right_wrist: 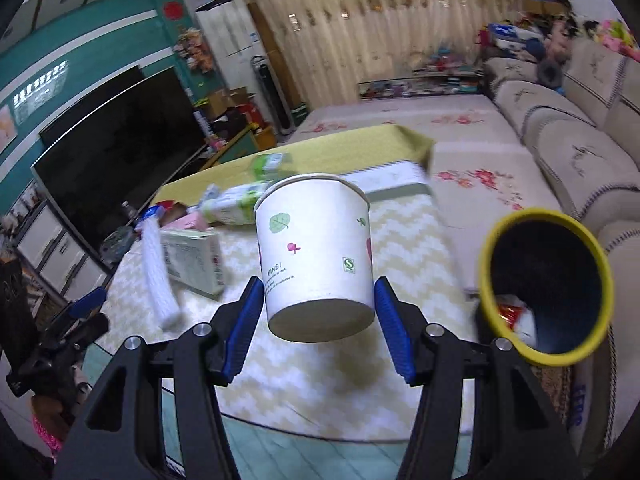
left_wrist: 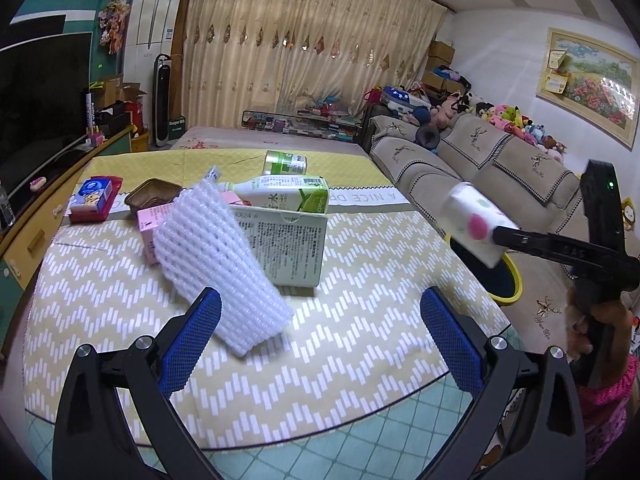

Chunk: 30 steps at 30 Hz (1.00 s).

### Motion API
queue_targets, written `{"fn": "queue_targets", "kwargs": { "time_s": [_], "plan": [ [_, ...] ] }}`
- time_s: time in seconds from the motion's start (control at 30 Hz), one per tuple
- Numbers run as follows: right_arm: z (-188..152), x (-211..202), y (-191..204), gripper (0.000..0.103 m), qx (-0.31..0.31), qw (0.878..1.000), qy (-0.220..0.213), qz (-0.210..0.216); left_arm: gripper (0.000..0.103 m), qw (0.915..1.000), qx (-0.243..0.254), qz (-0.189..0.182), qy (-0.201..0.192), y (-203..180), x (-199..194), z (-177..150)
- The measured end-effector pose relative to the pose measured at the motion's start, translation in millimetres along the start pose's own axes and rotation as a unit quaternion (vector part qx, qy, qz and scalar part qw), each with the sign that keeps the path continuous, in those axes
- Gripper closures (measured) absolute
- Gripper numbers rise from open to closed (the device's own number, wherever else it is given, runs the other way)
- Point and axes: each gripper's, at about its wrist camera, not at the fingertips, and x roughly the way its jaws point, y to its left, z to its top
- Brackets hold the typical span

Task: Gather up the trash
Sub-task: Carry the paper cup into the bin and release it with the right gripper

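Right wrist view: right gripper (right_wrist: 319, 312) pinching paper cup (right_wrist: 316, 256) by lower sides, lifted clear of table (right_wrist: 360, 380), near yellow-rimmed bin (right_wrist: 546, 284) beside table edge, probably for drop-in. Left gripper (left_wrist: 320, 344) spread, holding nothing, poised near foam net sleeve (left_wrist: 216, 264), likely next pickup. Cartons, bottle remain on table.

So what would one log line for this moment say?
right gripper: shut on paper cup | bin: beside table | left gripper: open, empty, facing foam net
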Motion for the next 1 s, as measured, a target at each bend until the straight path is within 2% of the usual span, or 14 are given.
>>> {"fn": "queue_targets", "kwargs": {
  "time_s": [0.17,0.33,0.53,0.63,0.7,0.73,0.83,1.0],
  "plan": [
    [2,-17,-69,0.048,0.082,0.996,-0.005,-0.028,0.005,0.9999,0.003,0.009,0.002,-3,-5,-6],
    [1,-8,-135,0.048,0.151,0.986,0.004,-0.066,0.005,0.9998,0.005,0.012,0.012,-7,2,-6],
    [1,26,-188,0.048,0.174,0.975,0.036,-0.131,0.005,0.9994,0.015,0.016,0.026,-13,18,-2],
    [0,43,-201,0.047,0.174,0.972,0.042,-0.154,0.005,0.9990,0.012,0.021,0.036,-12,28,-1],
    [-1,52,-208,0.026,0.178,0.968,0.042,-0.169,0.005,0.9987,0.009,0.026,0.043,-10,34,-1],
    [-2,53,-209,0.024,0.180,0.968,0.038,-0.172,0.005,0.9984,0.008,0.032,0.047,-8,38,-1],
    [-4,55,-202,0.023,0.173,0.970,0.029,-0.170,0.005,0.9968,0.002,0.061,0.051,3,42,-1],
    [-5,50,-175,0.023,0.146,0.976,0.015,-0.160,0.005,0.9925,-0.039,0.102,0.055,34,43,-1]
  ]
}}
